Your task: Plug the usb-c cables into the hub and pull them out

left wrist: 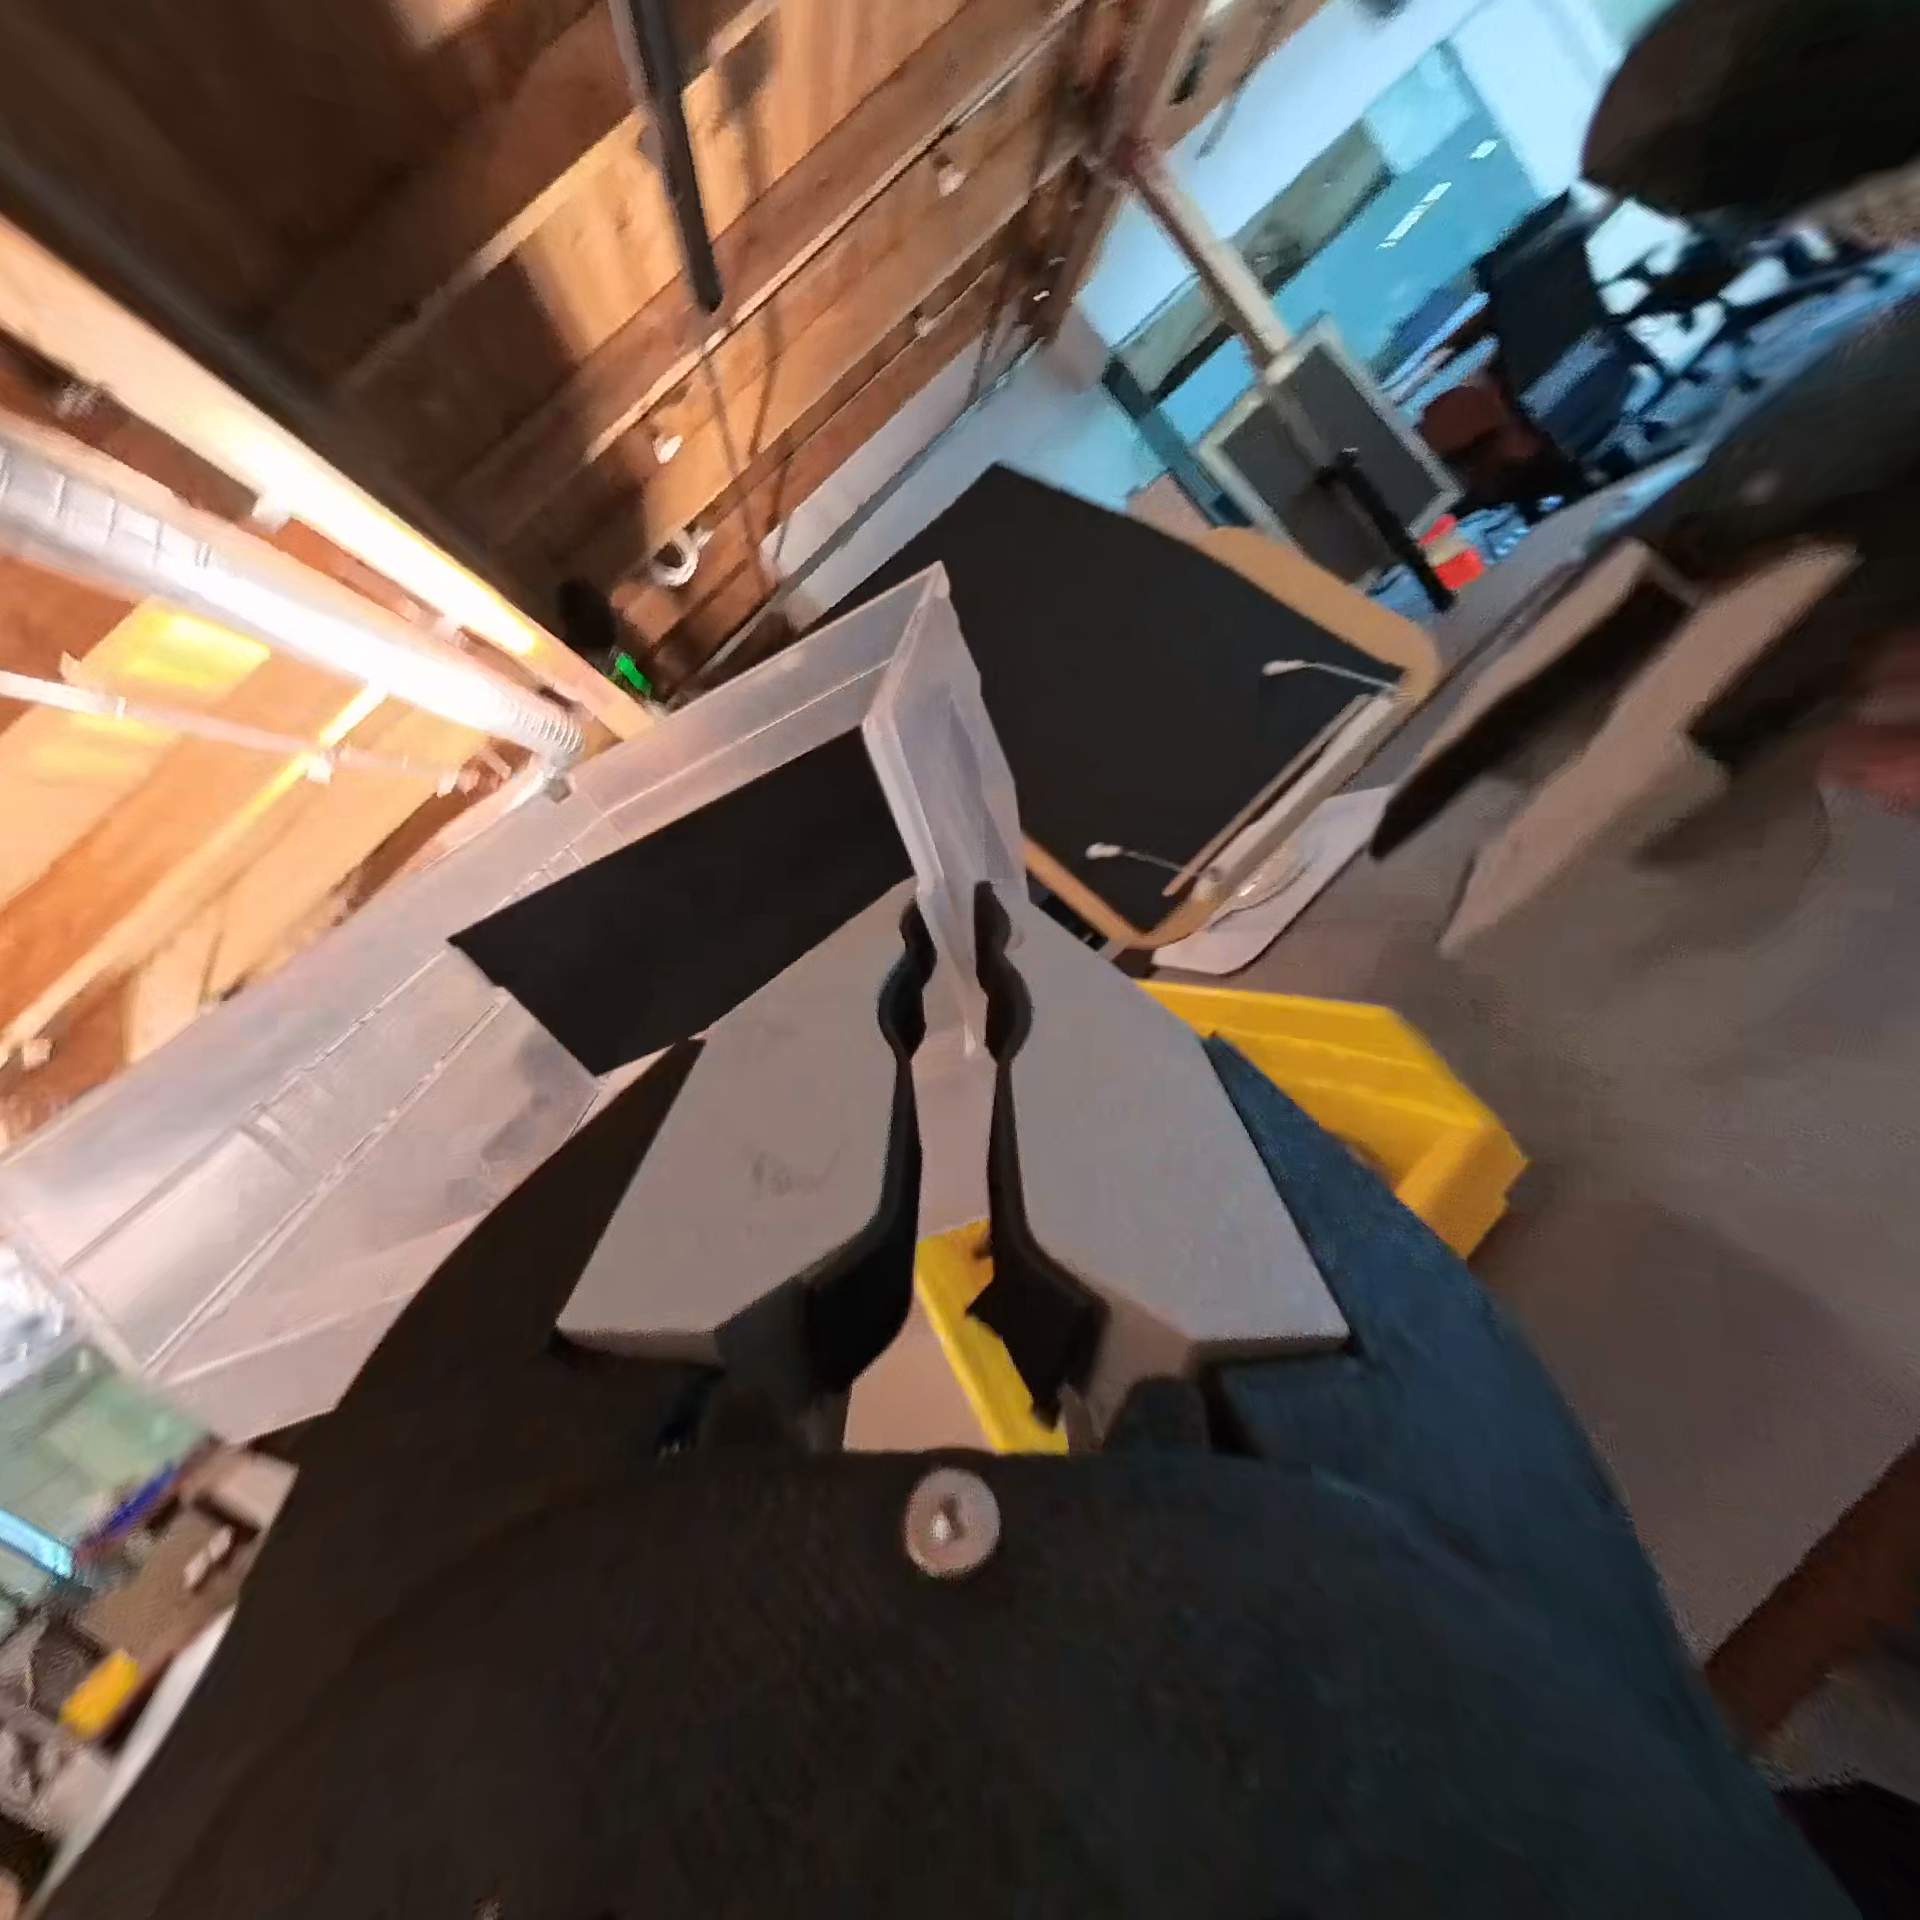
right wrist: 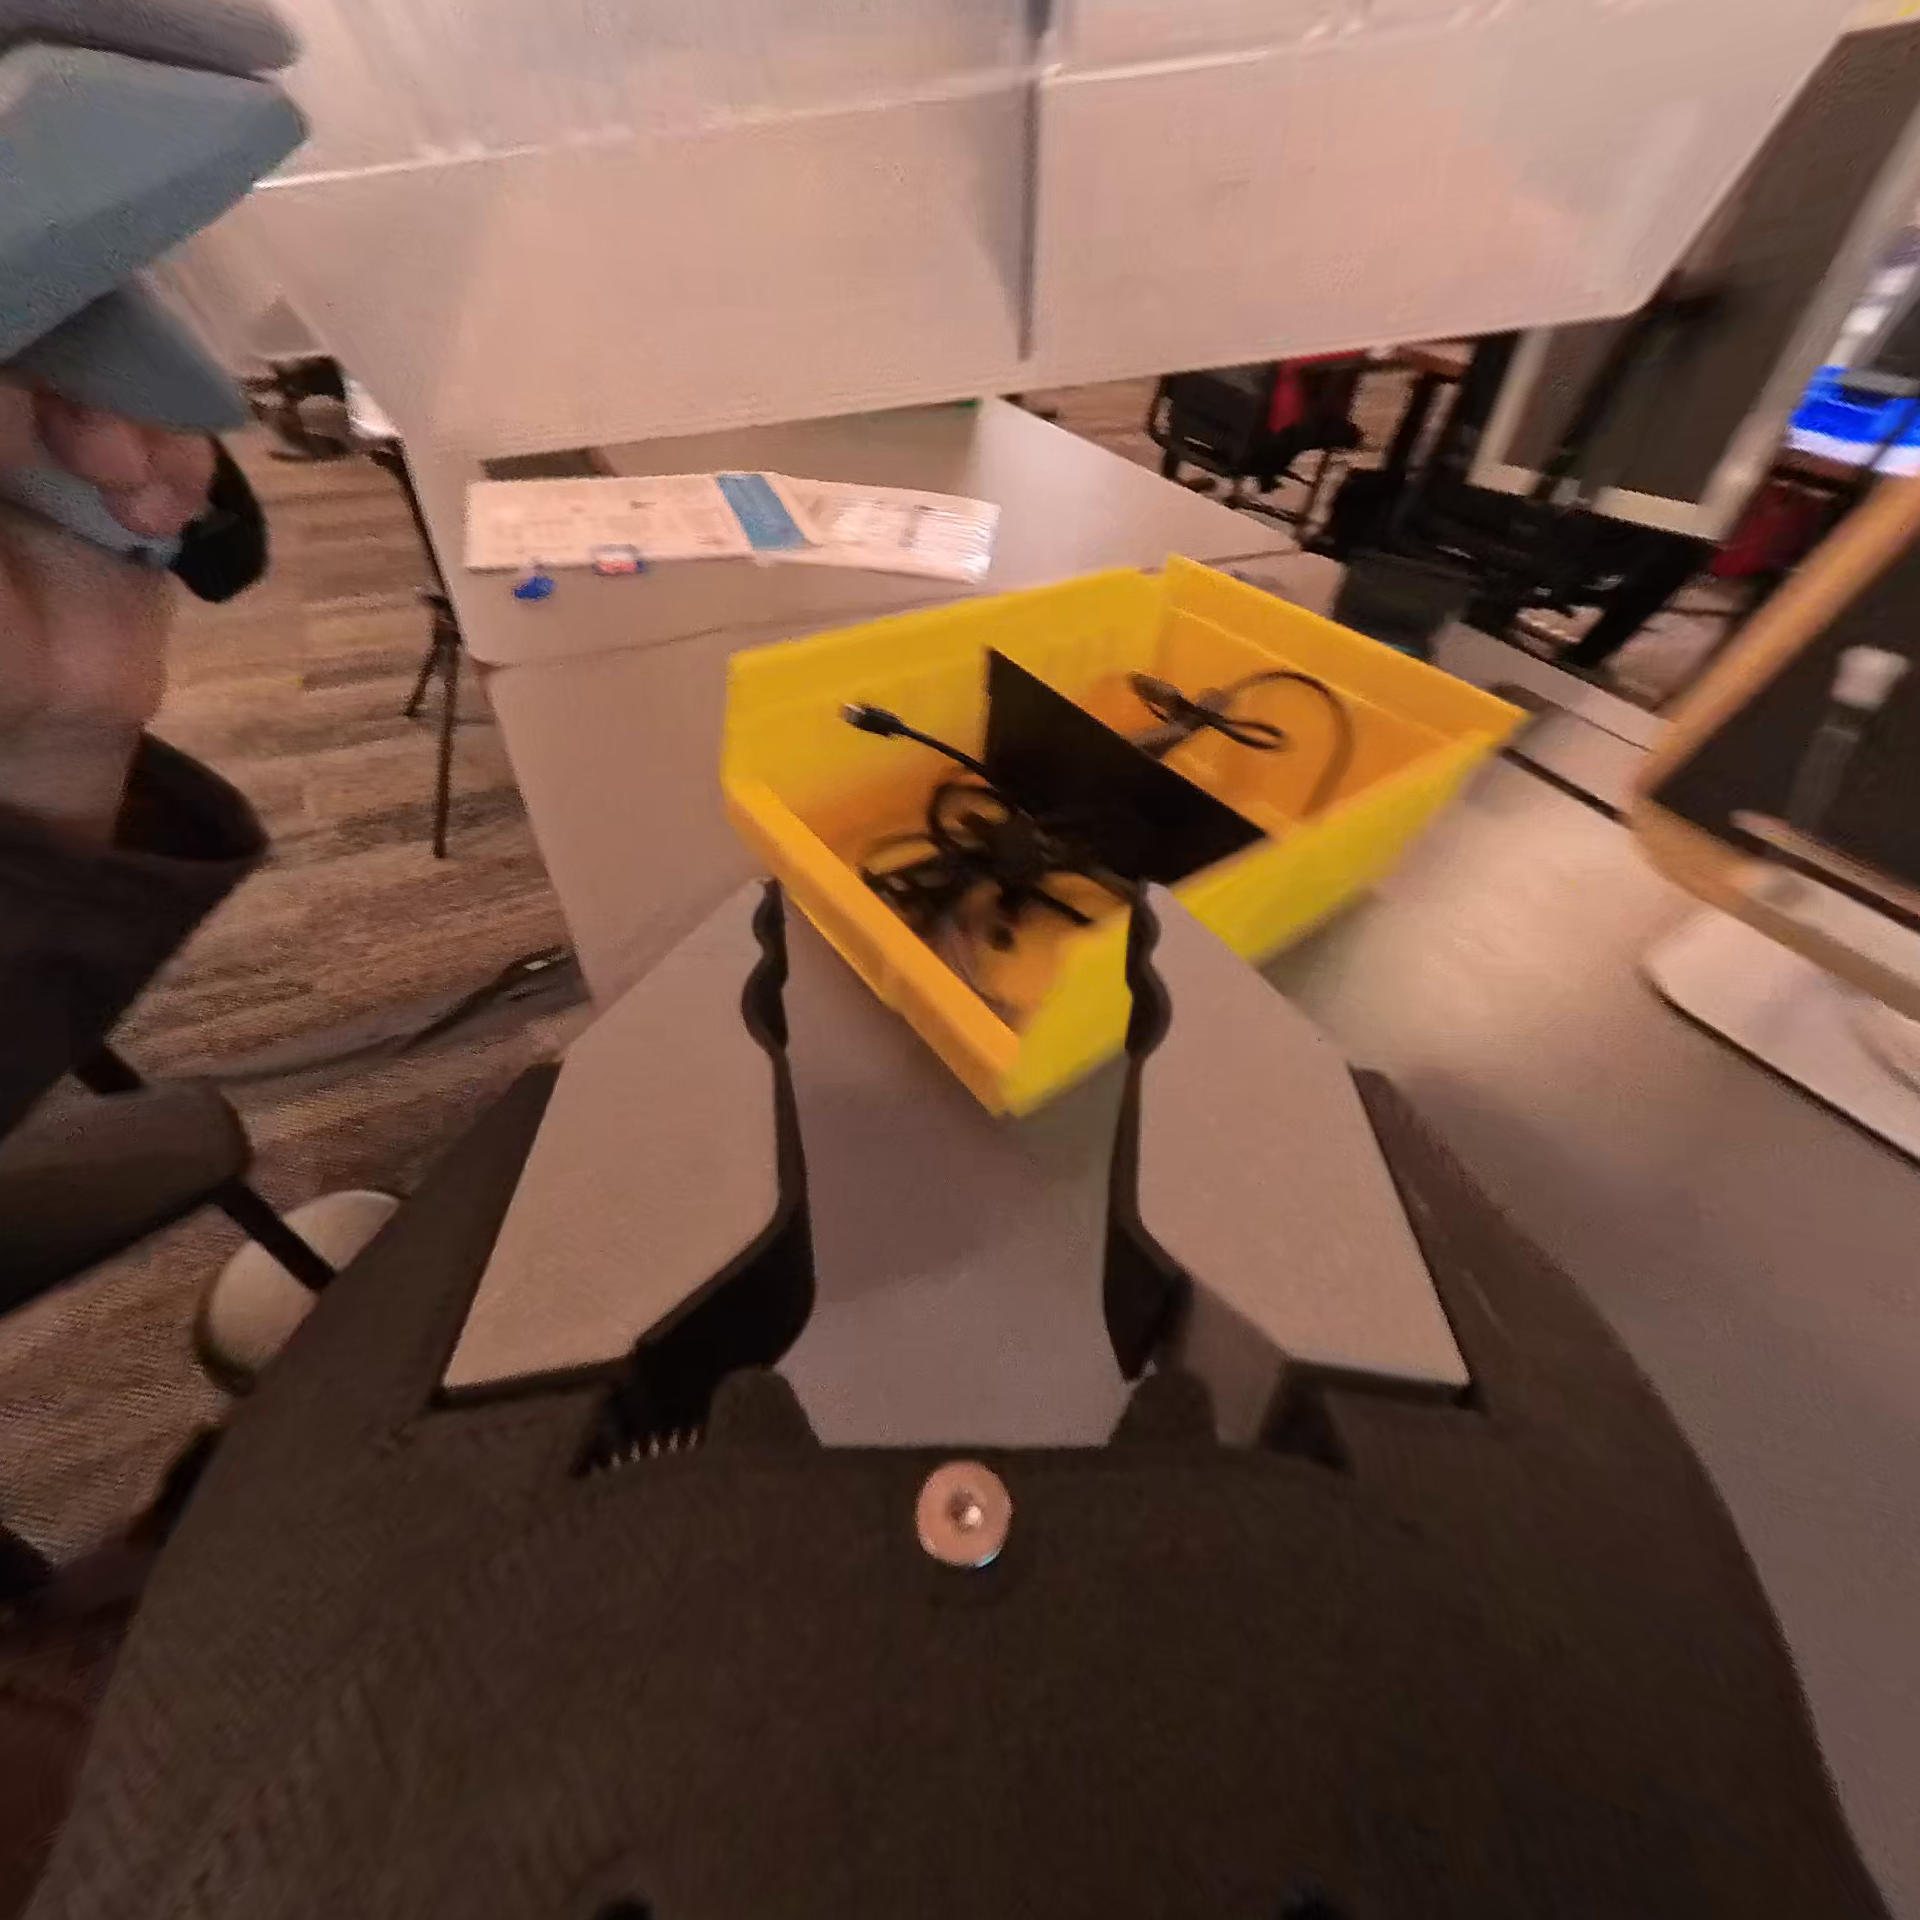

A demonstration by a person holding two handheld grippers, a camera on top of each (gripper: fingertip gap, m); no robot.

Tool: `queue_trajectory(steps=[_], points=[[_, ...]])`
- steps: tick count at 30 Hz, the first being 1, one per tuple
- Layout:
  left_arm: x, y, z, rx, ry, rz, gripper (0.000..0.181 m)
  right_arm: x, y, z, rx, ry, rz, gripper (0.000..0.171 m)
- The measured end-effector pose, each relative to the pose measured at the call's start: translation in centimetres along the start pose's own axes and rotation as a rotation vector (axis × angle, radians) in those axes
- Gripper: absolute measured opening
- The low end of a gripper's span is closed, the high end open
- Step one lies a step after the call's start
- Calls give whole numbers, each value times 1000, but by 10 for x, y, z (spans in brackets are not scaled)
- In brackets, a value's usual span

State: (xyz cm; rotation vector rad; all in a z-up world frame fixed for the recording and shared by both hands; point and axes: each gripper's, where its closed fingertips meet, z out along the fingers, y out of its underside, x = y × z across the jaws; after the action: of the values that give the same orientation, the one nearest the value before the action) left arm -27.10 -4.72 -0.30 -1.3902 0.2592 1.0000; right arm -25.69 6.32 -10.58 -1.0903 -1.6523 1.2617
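A yellow bin (right wrist: 883,675) stands on the grey table just beyond my right gripper (right wrist: 956,914), which is open and empty. A black divider (right wrist: 1101,790) splits the bin. Black cables (right wrist: 925,743) lie tangled in the left compartment, and another black cable (right wrist: 1257,717) lies in the right one. I cannot pick out the hub in the tangle. My left gripper (left wrist: 956,935) is raised and tilted toward the ceiling, its fingers close together with nothing seen between them. The bin (left wrist: 1351,1070) shows to its lower right.
A wood-framed black board (left wrist: 1143,665) on a white base (right wrist: 1766,987) stands right of the bin, with white cable ends (left wrist: 1117,854) on it. Frosted partition panels (right wrist: 727,260) stand behind the table. Papers (right wrist: 727,520) lie at the far side. A person (right wrist: 94,727) is at the left. Some 15 cm of space lies between my two pairs of fingers.
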Motion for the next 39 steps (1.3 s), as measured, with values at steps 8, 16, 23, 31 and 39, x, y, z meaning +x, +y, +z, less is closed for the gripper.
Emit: queue_trajectory(steps=[8,16,23,31,39], points=[[160,-63,35,121,258,86,6,104,72,-164,-191,352,-26,67],[287,-71,70,39,511,-147,9,128,118,-264,-295,464,28,67],[364,-60,110,-99,652,-194,10,140,124,-285,-325,510,18,74],[361,-56,80,-222,883,-444,29,101,94,-254,-214,374,1,84],[198,45,82,-421,446,-529,69,113,128,-215,-429,553,-222,112]])
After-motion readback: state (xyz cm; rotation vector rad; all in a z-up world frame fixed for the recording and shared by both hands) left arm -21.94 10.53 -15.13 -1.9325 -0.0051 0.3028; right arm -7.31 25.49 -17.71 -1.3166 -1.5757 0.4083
